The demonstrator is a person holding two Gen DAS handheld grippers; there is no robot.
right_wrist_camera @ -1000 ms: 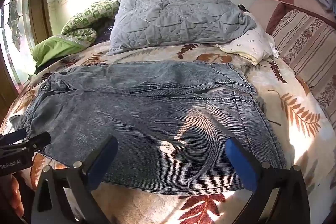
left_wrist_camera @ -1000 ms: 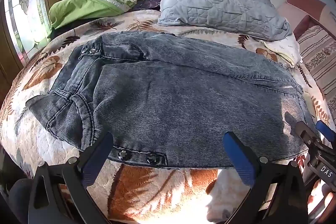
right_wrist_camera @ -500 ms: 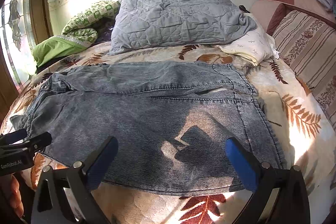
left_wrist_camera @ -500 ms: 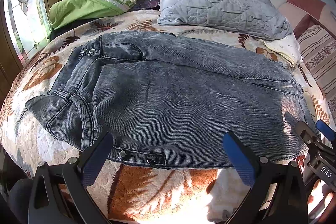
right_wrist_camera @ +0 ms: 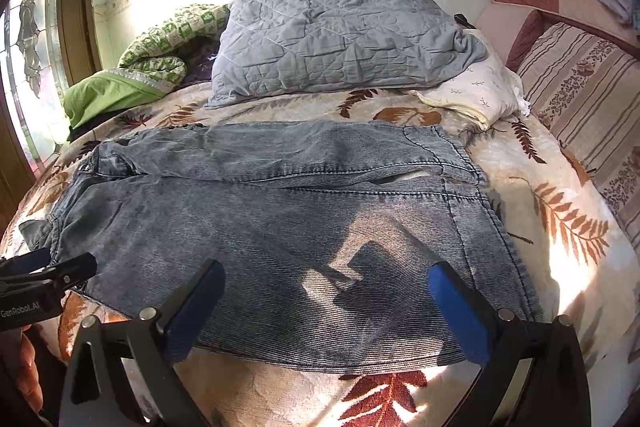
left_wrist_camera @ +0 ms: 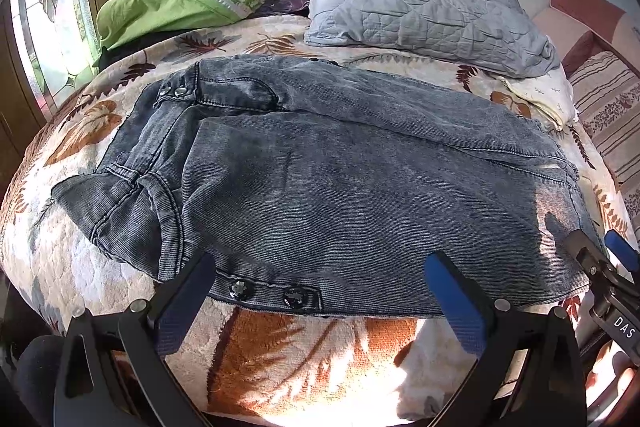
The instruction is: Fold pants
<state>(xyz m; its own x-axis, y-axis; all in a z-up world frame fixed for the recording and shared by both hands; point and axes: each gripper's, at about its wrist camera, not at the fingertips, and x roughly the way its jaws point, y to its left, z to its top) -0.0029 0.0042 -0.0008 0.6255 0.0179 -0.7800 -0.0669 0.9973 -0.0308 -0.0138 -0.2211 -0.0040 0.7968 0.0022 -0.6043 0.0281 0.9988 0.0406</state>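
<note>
Several soft things crowd the far edge of the bed [right_wrist_camera: 560,279]: a grey quilted pillow [right_wrist_camera: 340,39], a green patterned blanket [right_wrist_camera: 160,47] with a plain green cushion [left_wrist_camera: 160,13] toward the far left corner, and a white pillow [right_wrist_camera: 480,95] toward the far right. A striped cushion [right_wrist_camera: 580,99] lines the right edge. None of them touches the pants [left_wrist_camera: 340,179], which lie spread flat across the middle of the leaf-printed bedspread, waistband toward the left edge and leg ends toward the right, one leg lying along the other.

The left gripper [left_wrist_camera: 320,295] hovers at the near edge by the waist end, its blue fingers [left_wrist_camera: 184,303] wide apart and empty; the hem with two dark snap buttons [left_wrist_camera: 266,293] lies just between and ahead of the fingertips. The right gripper [right_wrist_camera: 326,299] hovers at the near edge by the leg ends, fingers [right_wrist_camera: 460,311] equally spread, holding nothing, with the denim's near edge lying between them and its shadow cast on the cloth.
</note>
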